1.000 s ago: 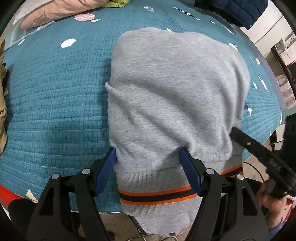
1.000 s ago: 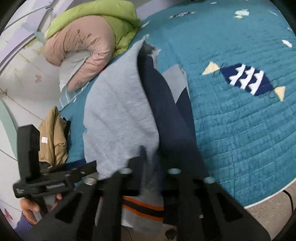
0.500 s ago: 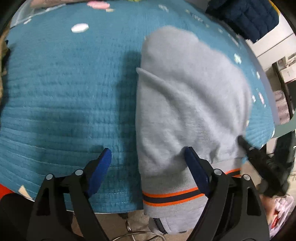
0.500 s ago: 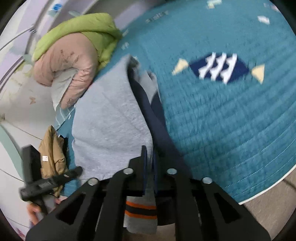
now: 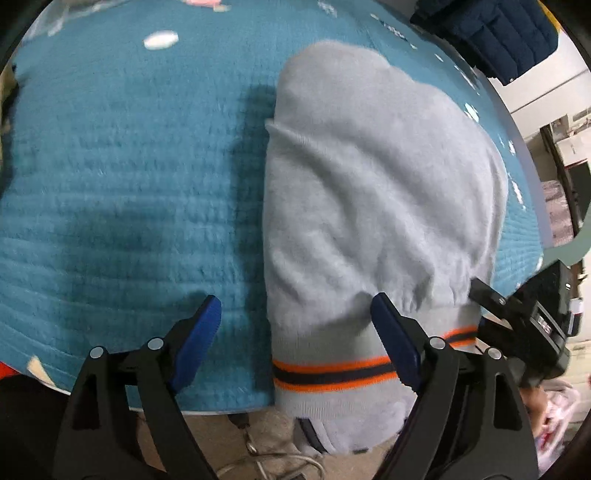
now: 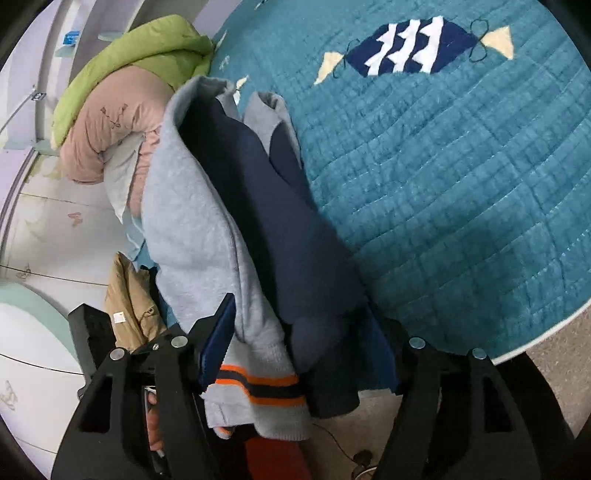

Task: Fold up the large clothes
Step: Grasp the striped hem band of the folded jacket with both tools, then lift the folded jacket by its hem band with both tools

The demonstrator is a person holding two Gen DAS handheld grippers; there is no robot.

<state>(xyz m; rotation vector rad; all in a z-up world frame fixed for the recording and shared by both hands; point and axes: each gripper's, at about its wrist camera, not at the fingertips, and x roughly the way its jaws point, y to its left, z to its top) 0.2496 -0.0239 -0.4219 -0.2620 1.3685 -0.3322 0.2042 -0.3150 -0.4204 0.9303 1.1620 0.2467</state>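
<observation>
A grey sweatshirt (image 5: 373, 206) with a navy inner part and an orange-and-navy striped hem (image 5: 332, 369) lies folded on the teal quilted mat (image 5: 129, 184), its hem hanging over the near edge. My left gripper (image 5: 295, 325) is open and empty, with the garment's left edge between its fingers. In the right wrist view the sweatshirt (image 6: 195, 206) shows its navy layer (image 6: 280, 229). My right gripper (image 6: 303, 325) is open, its jaws standing wide on either side of the garment's hem end. The right gripper also shows in the left wrist view (image 5: 517, 321).
A pink and green bundle of bedding (image 6: 122, 107) lies at the mat's far side. A tan garment (image 6: 129, 291) lies at the left. A navy puffer jacket (image 5: 487, 33) sits at the far right corner. The mat's edge (image 6: 535, 339) drops to the floor, with cables below.
My right gripper has opened from shut on the garment's hem. My left gripper has shifted left, so the garment now sits toward its right finger.
</observation>
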